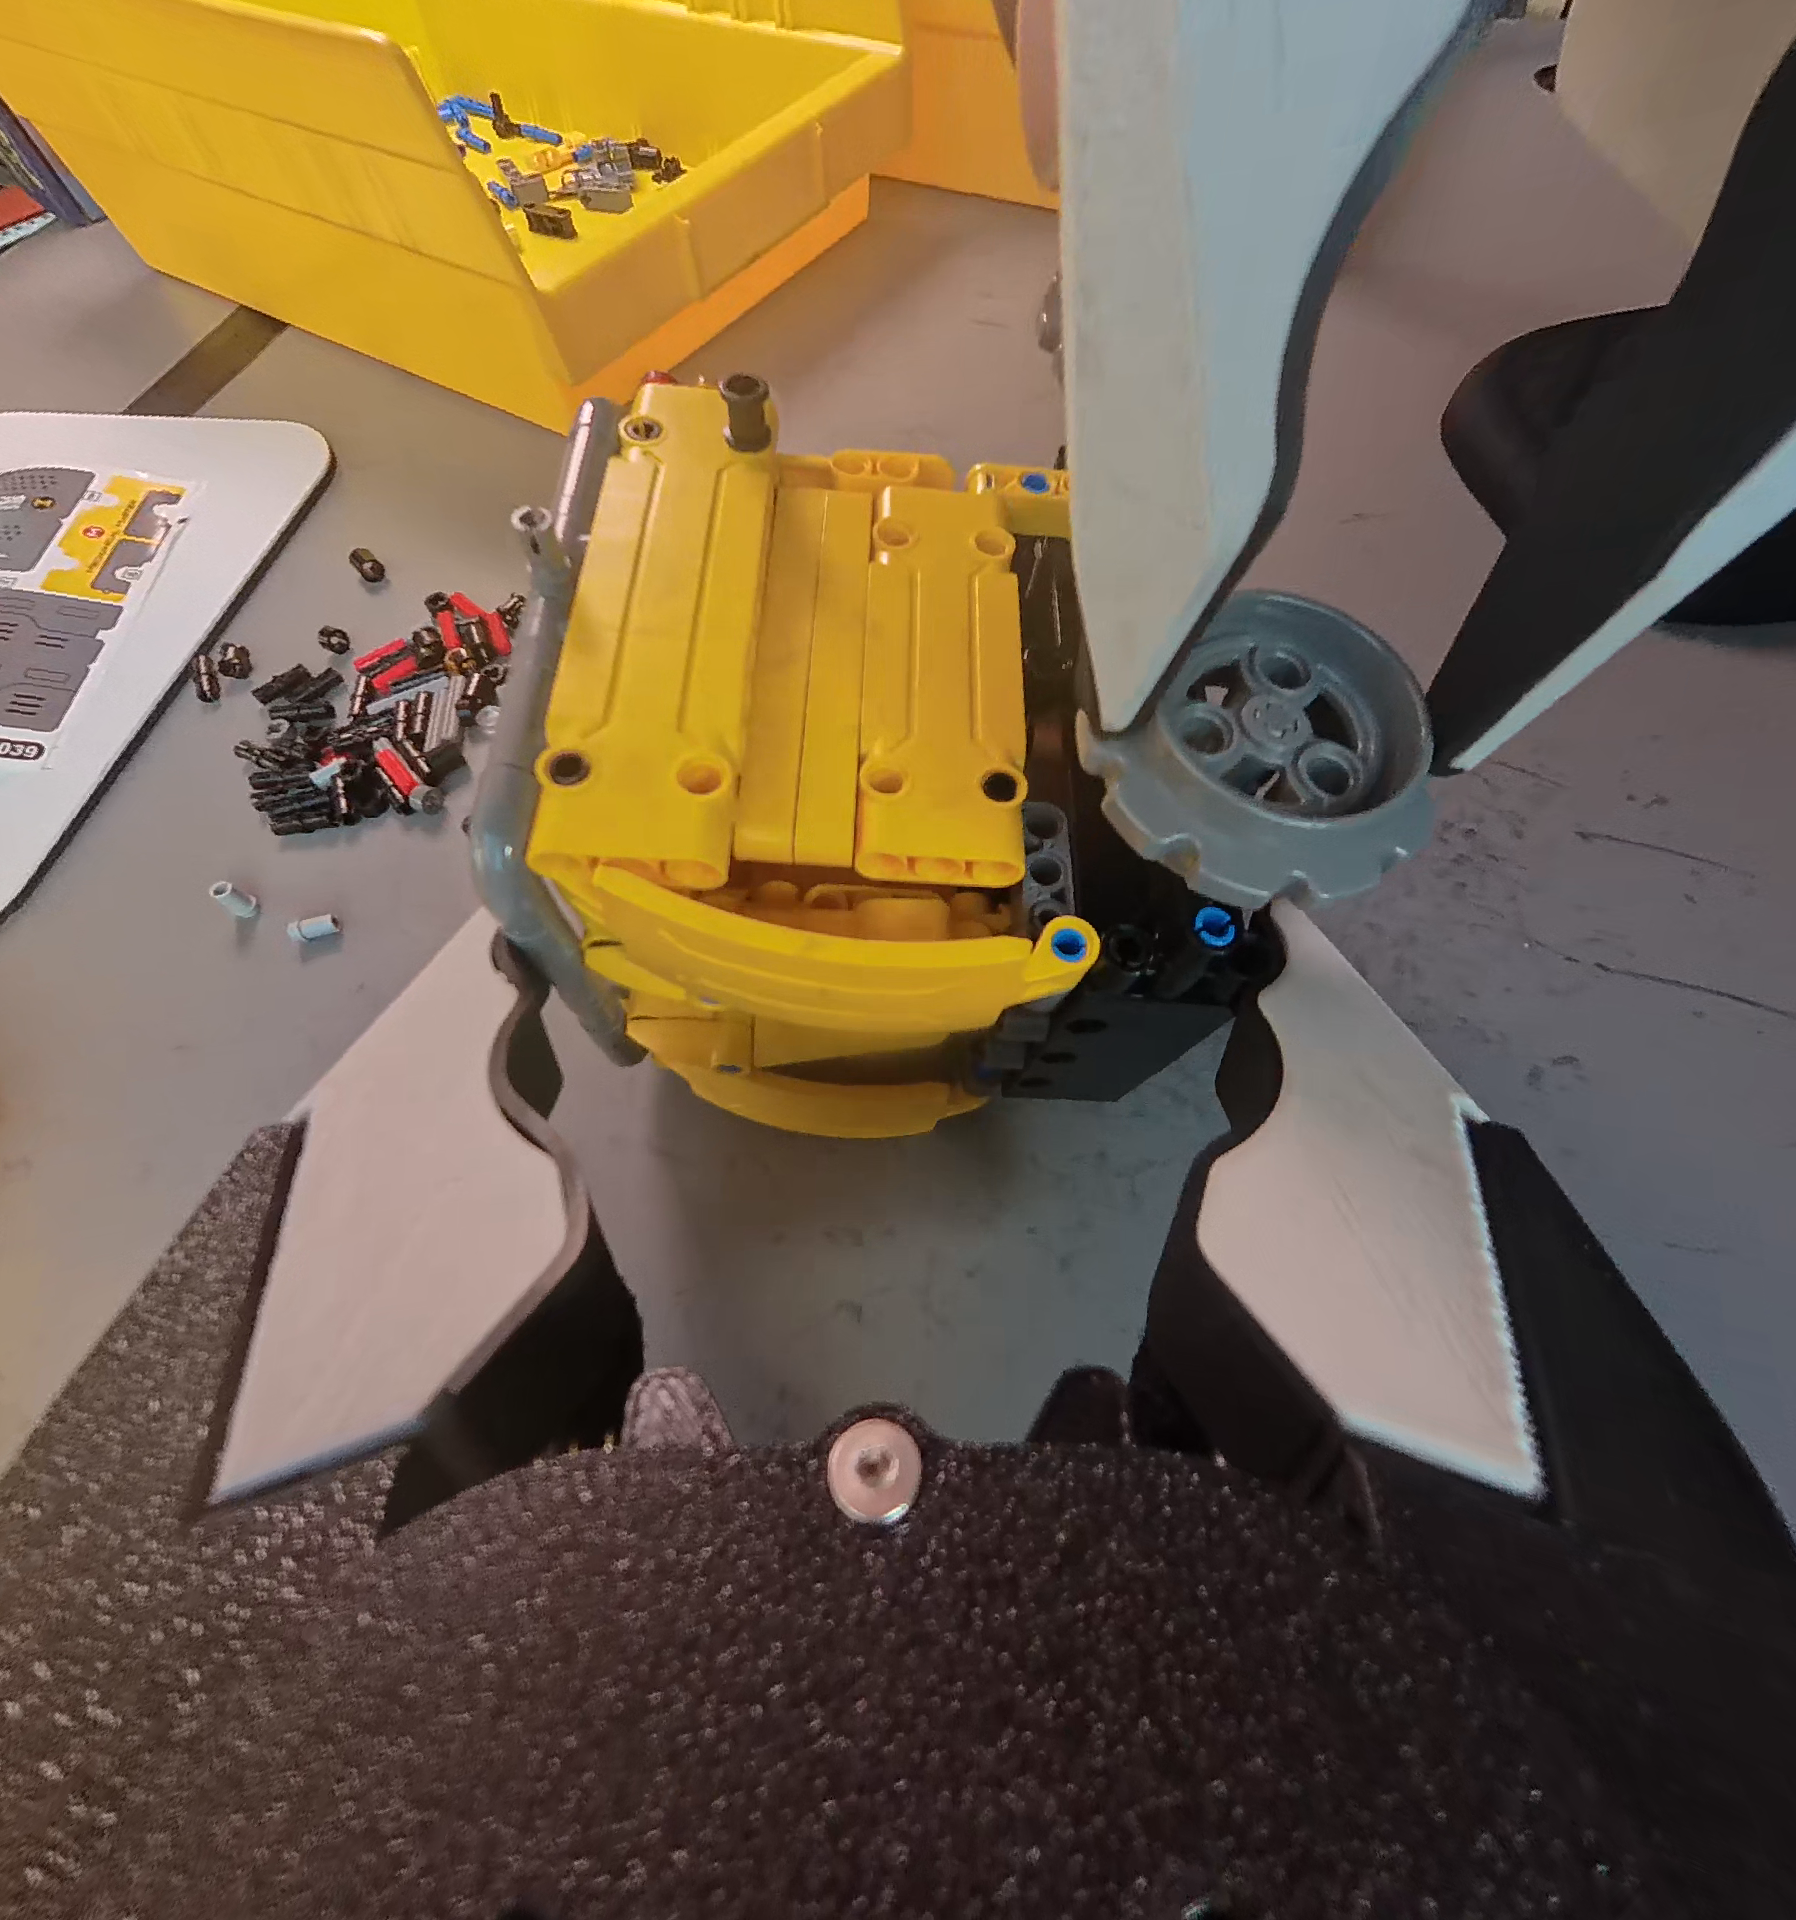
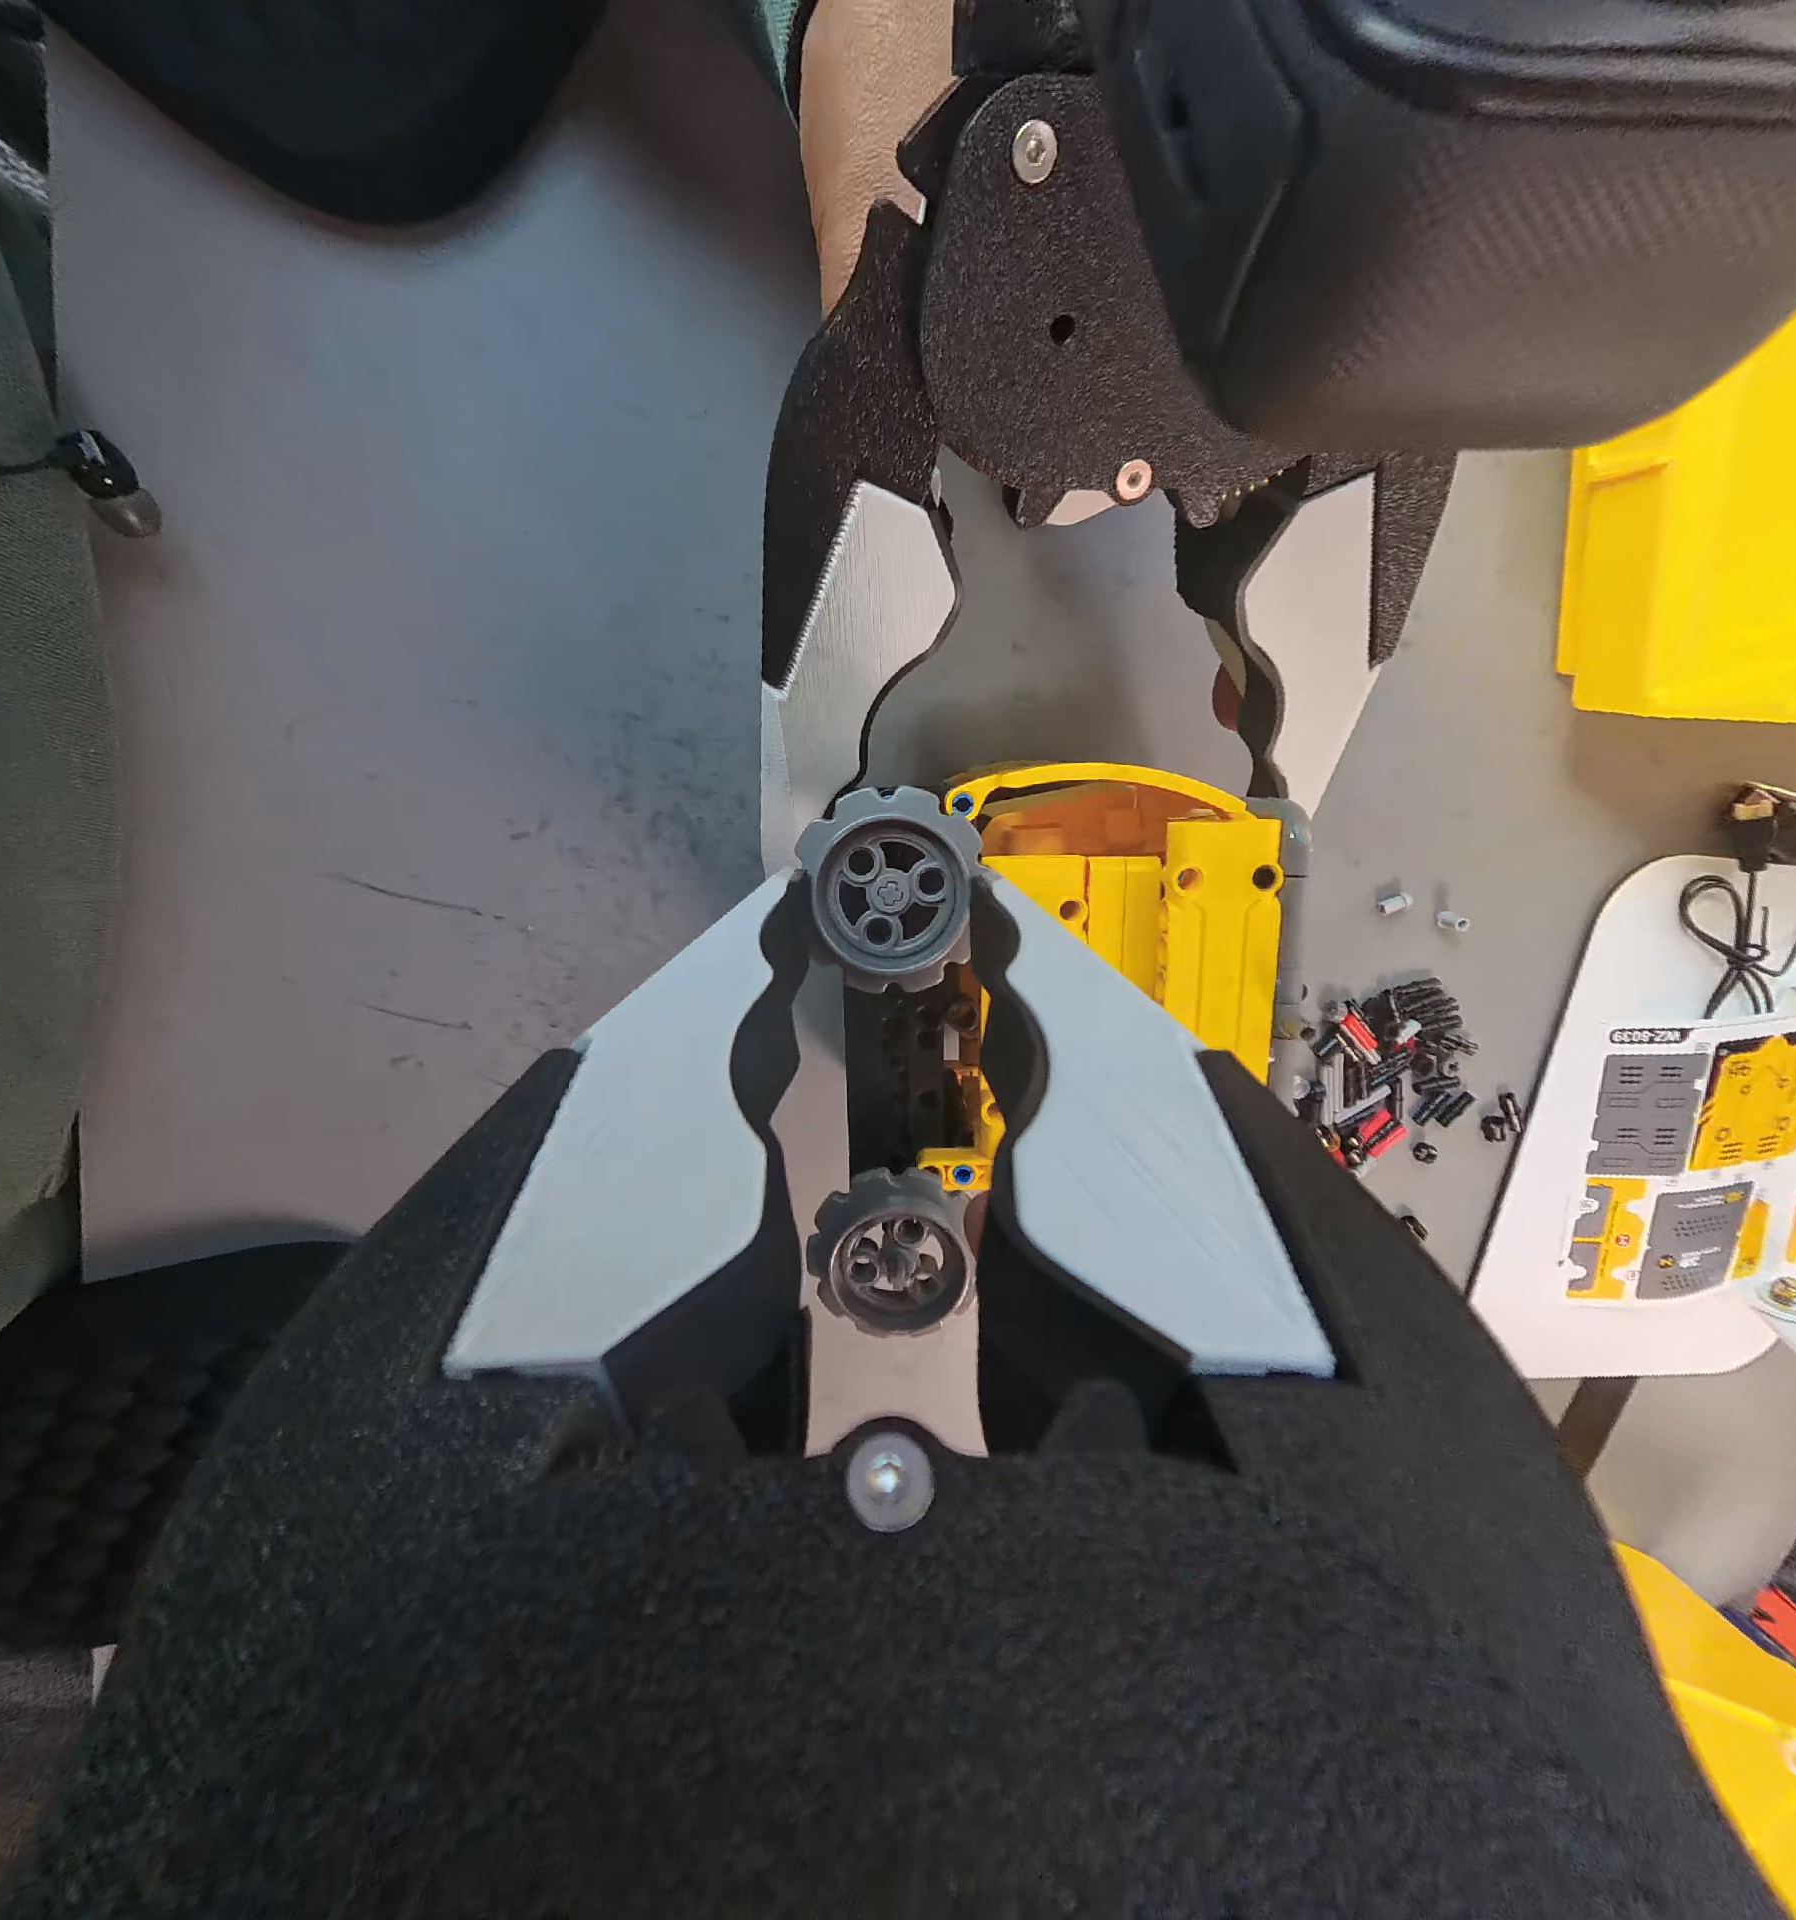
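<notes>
A yellow brick-built vehicle body (image 1: 769, 665) on a black chassis (image 1: 1112, 1039) rests on the grey table. My left gripper (image 1: 894, 966) is shut on it, one fingertip against the grey tube on its left side and the other against the black chassis. My right gripper (image 1: 1289, 727) reaches in from the upper right, shut on a grey wheel hub (image 1: 1237, 842) and holding it at the chassis side near a blue pin (image 1: 1214, 928). In the right wrist view the right gripper (image 2: 889, 888) grips this hub (image 2: 889, 831). A second grey hub (image 2: 894, 1262) sits lower on the same side of the vehicle body (image 2: 1216, 935).
An open yellow bin (image 1: 354, 208) with small blue and grey parts stands behind the model. A pile of black and red pins (image 1: 374, 717) and two grey bushes (image 1: 270, 914) lie to its left. A white board with a sticker sheet (image 1: 42, 603) lies at the far left. A black cable (image 2: 1735, 935) lies on the board. About 7 cm separates my left fingertips from my right.
</notes>
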